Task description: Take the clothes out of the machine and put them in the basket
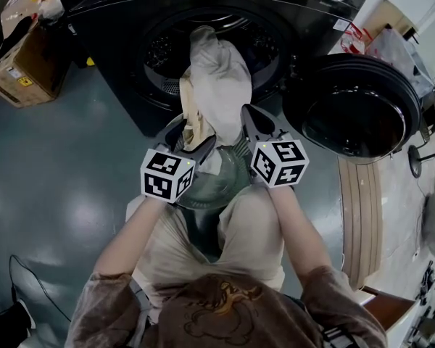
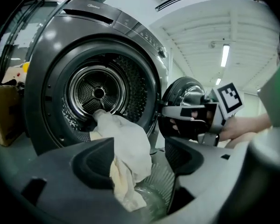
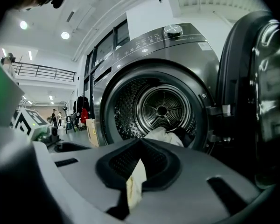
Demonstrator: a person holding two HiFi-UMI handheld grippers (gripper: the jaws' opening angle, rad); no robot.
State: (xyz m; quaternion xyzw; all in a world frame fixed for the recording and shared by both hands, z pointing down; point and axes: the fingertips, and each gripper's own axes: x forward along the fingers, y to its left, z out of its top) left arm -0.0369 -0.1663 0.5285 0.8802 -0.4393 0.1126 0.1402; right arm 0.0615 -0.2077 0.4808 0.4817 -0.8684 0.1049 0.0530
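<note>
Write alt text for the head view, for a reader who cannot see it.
A pale cream cloth hangs out of an open dark grey front-loading machine, pinched by the right gripper; the left gripper is open around it, above a translucent round basket.

No text is legible: the panel print on the machine [image 3: 130,55] and the yellow label [image 1: 24,81] on the cardboard box [image 1: 30,55] are too small to read.

left gripper [image 2: 141,160]: jaws apart | right gripper [image 3: 139,164]: jaws closed, apparently pinching
</note>
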